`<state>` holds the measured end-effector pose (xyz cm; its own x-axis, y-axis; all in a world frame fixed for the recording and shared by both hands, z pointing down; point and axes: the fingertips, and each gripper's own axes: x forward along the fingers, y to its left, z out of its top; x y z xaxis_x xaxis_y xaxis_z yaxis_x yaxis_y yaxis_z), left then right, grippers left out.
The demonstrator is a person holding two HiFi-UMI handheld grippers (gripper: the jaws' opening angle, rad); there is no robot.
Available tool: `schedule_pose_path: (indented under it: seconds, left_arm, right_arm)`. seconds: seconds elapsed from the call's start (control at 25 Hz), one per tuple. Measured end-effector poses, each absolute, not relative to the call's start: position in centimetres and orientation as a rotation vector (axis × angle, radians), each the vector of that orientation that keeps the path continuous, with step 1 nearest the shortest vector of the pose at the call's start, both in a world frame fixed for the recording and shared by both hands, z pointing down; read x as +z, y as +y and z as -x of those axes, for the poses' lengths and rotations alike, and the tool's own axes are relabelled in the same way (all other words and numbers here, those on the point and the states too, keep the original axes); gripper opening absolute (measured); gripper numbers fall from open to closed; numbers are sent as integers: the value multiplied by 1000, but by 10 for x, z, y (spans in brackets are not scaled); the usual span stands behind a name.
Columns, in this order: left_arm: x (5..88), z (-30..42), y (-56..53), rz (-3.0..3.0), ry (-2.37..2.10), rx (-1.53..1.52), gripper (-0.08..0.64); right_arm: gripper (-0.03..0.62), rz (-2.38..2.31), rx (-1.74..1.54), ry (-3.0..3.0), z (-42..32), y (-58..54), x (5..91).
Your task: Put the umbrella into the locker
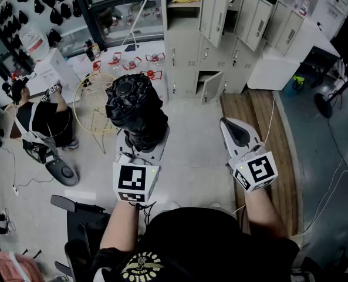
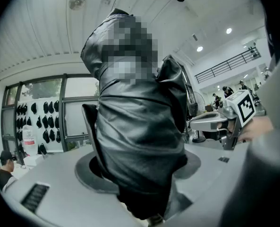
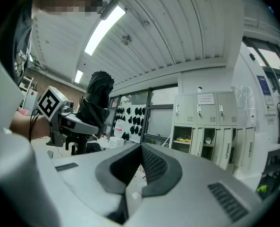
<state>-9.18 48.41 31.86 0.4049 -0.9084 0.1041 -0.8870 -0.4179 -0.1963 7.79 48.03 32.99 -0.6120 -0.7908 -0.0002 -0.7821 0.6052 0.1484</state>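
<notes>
Umbrella (image 1: 135,107): folded, black; slippery soft canopy over a stiff core, probably light. Left gripper (image 1: 143,141) fingers (image 2: 89,126) clenched round its bundled middle, a sound hold; right gripper (image 1: 237,133) closed, empty.

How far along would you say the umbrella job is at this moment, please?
Done: the left gripper has the folded umbrella clamped. In hand: holding it upright; the right gripper is shut and empty. Left: reaching the lockers, some doors open, and placing it inside.

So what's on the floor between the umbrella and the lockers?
Nothing: in the head view only bare pale floor separates the umbrella, clamped in the left gripper, from the lockers.
</notes>
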Motion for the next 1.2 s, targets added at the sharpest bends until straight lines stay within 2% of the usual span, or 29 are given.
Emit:
schedule_pose_path:
  seconds: [0.48,1.2]
  left_arm:
    - [319,114,478,2583,1569,-289,290]
    - [341,92,411,2593,1619,-380,293]
  right_arm:
    - [31,-1404,-206,-2712,-57,481,328]
    - [31,-1386,-147,-2743,-88,409,340]
